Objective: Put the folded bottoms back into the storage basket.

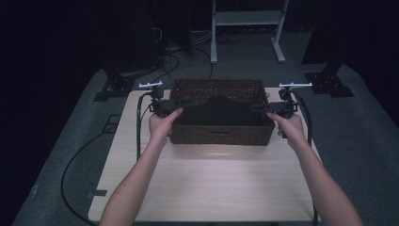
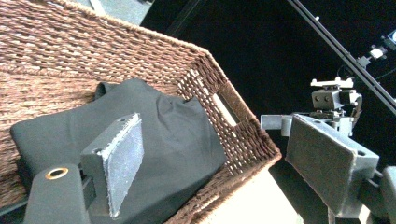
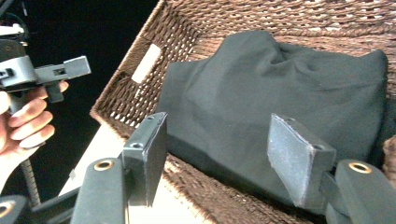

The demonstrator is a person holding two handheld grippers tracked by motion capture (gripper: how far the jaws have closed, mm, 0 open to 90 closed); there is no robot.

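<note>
A brown woven basket (image 1: 221,135) stands at the far middle of the light wooden table (image 1: 207,183). A dark folded cloth (image 1: 221,113) lies inside it. My left gripper (image 1: 187,100) reaches in over the basket's left end. My right gripper (image 1: 255,108) reaches in over the right end. In the left gripper view the left gripper (image 2: 215,126) is open, one pad over the cloth (image 2: 173,135), the other beyond the basket (image 2: 93,51) corner. In the right gripper view the right gripper (image 3: 218,122) is open above the cloth (image 3: 280,84) and the basket (image 3: 261,18) rim. Neither holds anything.
Black cables (image 1: 138,127) trail off the table's left side onto the grey floor. A white metal frame (image 1: 247,19) and dark stand feet (image 1: 329,82) sit beyond the table. The near half of the table lies under the person's forearms (image 1: 136,179).
</note>
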